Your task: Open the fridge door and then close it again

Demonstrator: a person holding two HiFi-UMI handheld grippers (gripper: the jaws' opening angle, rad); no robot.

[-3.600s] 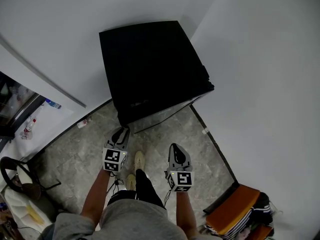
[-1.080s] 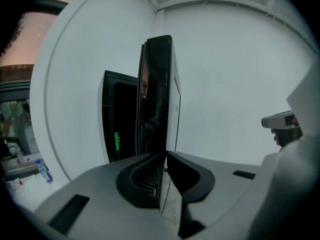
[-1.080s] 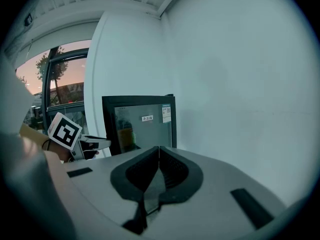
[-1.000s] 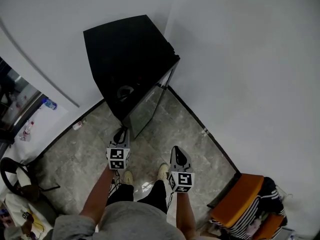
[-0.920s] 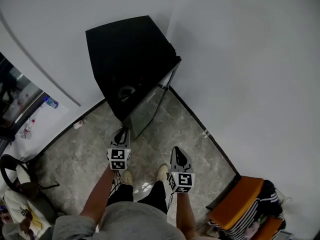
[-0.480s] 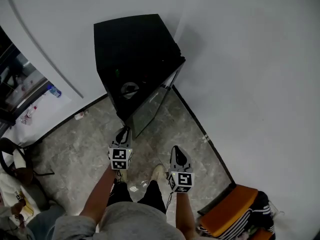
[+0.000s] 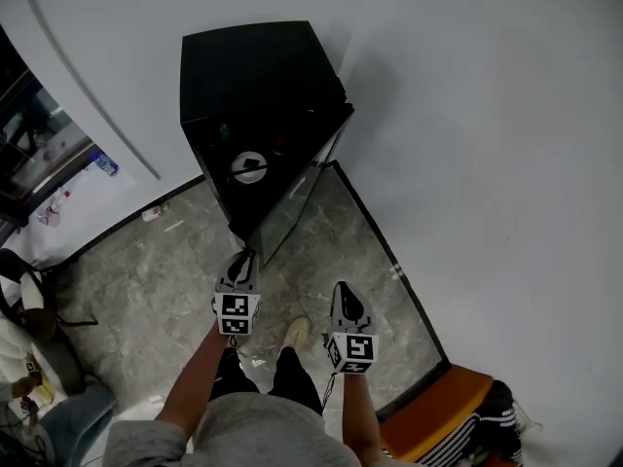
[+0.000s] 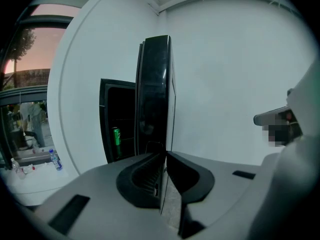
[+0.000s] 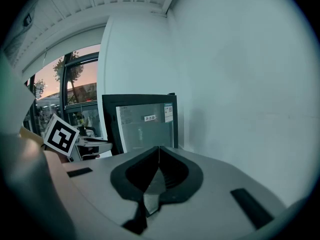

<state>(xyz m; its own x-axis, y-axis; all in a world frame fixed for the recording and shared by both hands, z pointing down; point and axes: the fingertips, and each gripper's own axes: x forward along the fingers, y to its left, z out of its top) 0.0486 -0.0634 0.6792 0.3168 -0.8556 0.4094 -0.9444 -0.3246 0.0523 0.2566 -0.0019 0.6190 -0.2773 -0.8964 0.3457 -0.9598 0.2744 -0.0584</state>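
Head view: one black fridge (image 7: pixel 255 71) stands in the corner ahead of both tongs. Its single fridge door (image 7: pixel 292 200) is swung wide, its free edge at the tip of the left tongs (image 7: pixel 240 257). The right tongs (image 7: pixel 343 291) hang apart from it.

Left gripper view: the jaws are closing on the door's edge, pinched between them. One green can (image 8: pixel 116 135) shows inside, to their left.

Right gripper view: jaws together, empty, door ahead.

Opening looks done. Next, swing the door back shut without losing the pinch.
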